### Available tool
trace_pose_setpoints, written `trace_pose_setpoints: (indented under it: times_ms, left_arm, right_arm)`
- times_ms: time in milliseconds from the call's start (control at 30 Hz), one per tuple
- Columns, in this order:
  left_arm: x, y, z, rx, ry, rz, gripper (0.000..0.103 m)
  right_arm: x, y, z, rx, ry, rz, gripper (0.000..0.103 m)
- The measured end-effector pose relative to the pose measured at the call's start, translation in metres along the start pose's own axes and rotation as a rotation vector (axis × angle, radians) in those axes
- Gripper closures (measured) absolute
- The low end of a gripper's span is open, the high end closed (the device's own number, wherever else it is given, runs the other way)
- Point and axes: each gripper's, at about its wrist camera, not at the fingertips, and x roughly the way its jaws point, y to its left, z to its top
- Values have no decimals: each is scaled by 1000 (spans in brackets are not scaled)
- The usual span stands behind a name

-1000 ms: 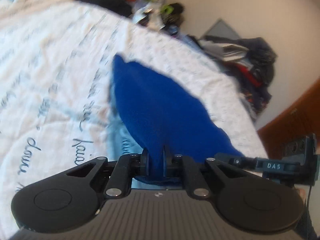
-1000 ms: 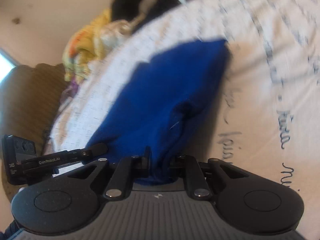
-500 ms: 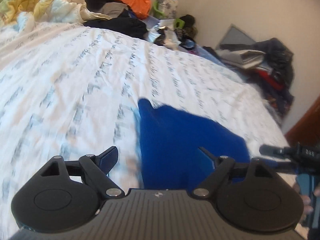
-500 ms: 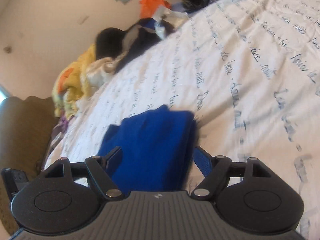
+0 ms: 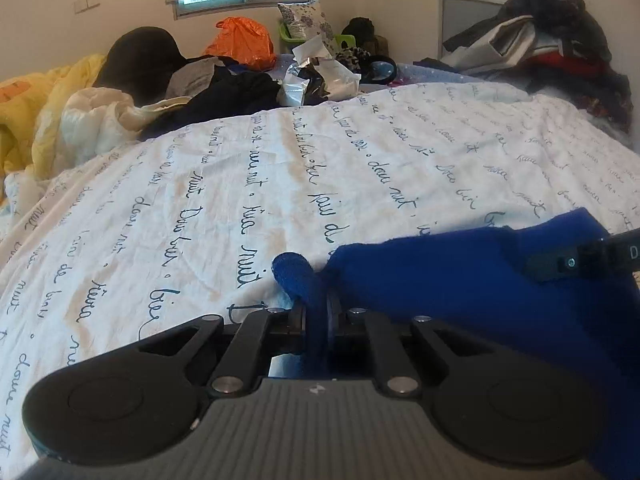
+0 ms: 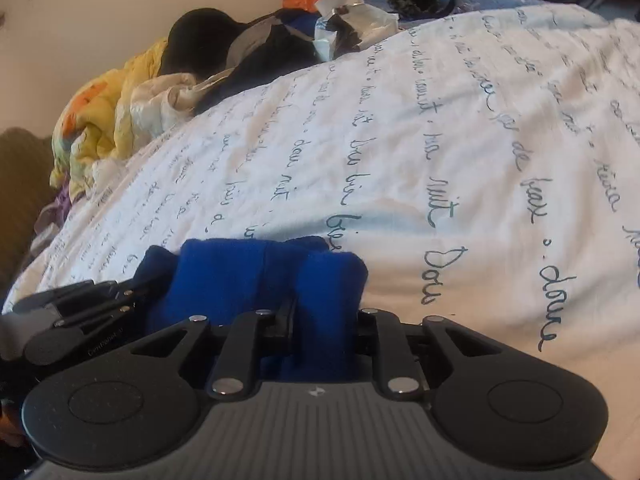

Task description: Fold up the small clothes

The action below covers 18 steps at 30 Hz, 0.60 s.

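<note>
A small royal-blue garment (image 5: pixel 460 276) lies at the near edge of a white bedsheet with dark script (image 5: pixel 280 168). My left gripper (image 5: pixel 316 312) is shut on the garment's left edge, with a rolled bit of cloth sticking up between the jaws. My right gripper (image 6: pixel 324 320) is shut on a thick fold of the same blue garment (image 6: pixel 240 276). Each view shows the other gripper: the right one at the right edge of the left wrist view (image 5: pixel 580 260), the left one at the lower left of the right wrist view (image 6: pixel 80 312).
A yellow quilt (image 5: pixel 36 120) and cream cloth lie at the bed's far left. Dark clothes (image 5: pixel 224 88), an orange bag (image 5: pixel 244 40) and crumpled wrappers crowd the far edge. A clothes pile (image 5: pixel 552 48) stands at the far right.
Both grippers let go of the garment, opened and pulled back half a second ago. Now both are shut again on the blue cloth near its closest edge.
</note>
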Motion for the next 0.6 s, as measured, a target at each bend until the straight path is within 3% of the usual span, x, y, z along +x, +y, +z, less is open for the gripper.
trace_pose_setpoints:
  times_ms: [67,133,167,200,233,267,300,333,433,467,500,567,600]
  left_arm:
    - [-15,5,-3,-18,-45,-9,87]
    - [-34,13,-5,-74,-59,-9,85]
    - [-50,20,-9,-116,-69,-44,82]
    - [-67,26,-15,-154,-68,-74,60]
    - [-83,33,-22,-202,-63,-113,44]
    - [-97,39,-31,-254,-58,-160,17]
    - [-110,43,-42,-294,-46,-207,12]
    - [-119,44,-53,-320,-22,-243,15]
    - [-126,38,-82,-382,97,-342,36]
    - [-122,34,-89,-397,140,-359,51]
    - [-117,29,-94,-402,176,-362,64]
    - [-116,16,-98,-324,136,-295,72]
    - [-116,11,-98,-263,118,-252,74]
  right_arm:
    - [-9,6,-4,-27,-25,10,86]
    - [-19,4,-8,11,-72,27,83]
    - [-26,1,-10,53,-83,15,80]
    - [-36,-4,-13,103,-80,10,73]
    - [-50,-10,-18,143,-94,34,67]
    - [-66,-18,-27,183,-121,83,48]
    - [-80,-25,-37,216,-135,134,30]
    - [-90,-29,-48,235,-122,170,29]
    - [-102,-33,-78,265,-1,228,31]
    - [-102,-29,-86,248,23,223,34]
    - [-102,-21,-94,204,39,209,51]
    - [-93,-3,-105,85,82,118,87]
    - [-91,6,-110,-16,42,90,88]
